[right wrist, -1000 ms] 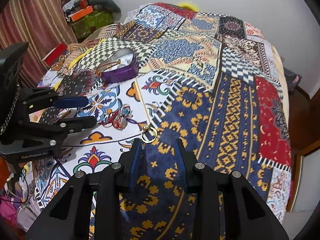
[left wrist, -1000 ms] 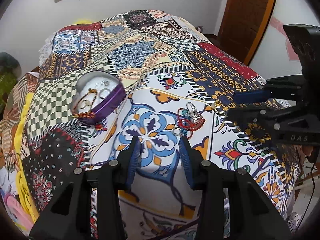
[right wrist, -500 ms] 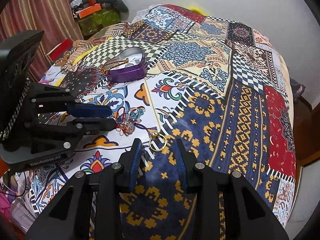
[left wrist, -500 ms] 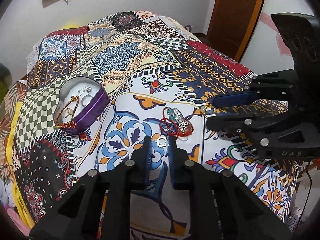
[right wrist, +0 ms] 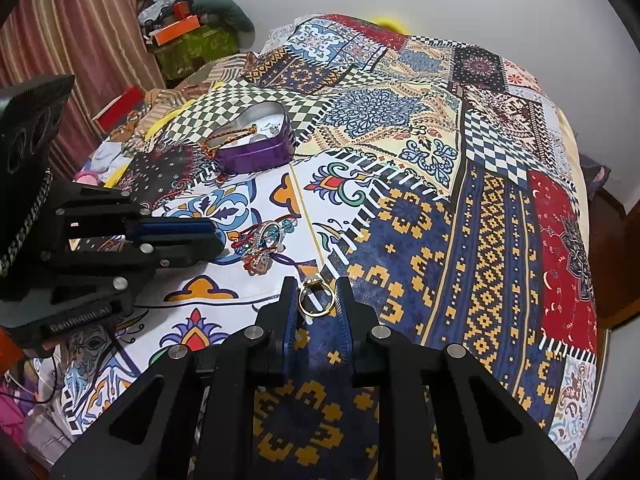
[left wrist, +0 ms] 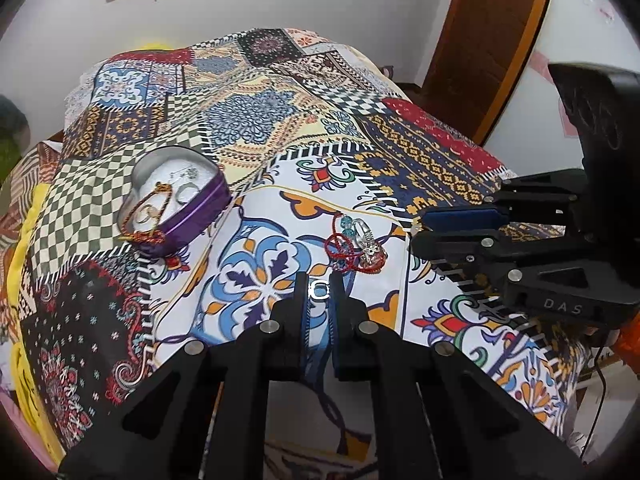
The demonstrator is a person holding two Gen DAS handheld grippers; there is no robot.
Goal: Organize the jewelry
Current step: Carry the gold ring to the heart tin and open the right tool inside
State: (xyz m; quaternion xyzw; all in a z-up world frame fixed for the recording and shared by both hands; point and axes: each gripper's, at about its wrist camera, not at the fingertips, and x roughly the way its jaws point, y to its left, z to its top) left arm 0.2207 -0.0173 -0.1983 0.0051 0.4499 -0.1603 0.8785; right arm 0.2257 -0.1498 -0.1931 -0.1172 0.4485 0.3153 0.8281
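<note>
Fingertips of the left gripper (left wrist: 319, 280) pinch a small silver ring (left wrist: 319, 291), its jaws closing on it so that the pads touch both sides, low over the white floral patch of the patterned bedspread (left wrist: 256, 128). In the right wrist view the right gripper (right wrist: 317, 286) is closing around a gold ring (right wrist: 317, 299) that lies between its two pads at the seam where the white patch meets the navy and orange one; both pads stand at the ring's edges and appear to touch it.

Just beyond the left fingertips lies a tangled pile of jewelry (left wrist: 354, 246): red beaded strands, turquoise beads and a silver piece, resting loose on the cloth. The right gripper's body reaches in from the right of that view, its tips near the pile.

Farther back, to the left, a purple heart-shaped tin (left wrist: 176, 198) sits open on the checkered patch. It holds a red and gold bracelet (left wrist: 146, 212) draped over its rim, along with a few silver pieces.

At the far end stand a white wall and a wooden door (left wrist: 484, 40).
</note>
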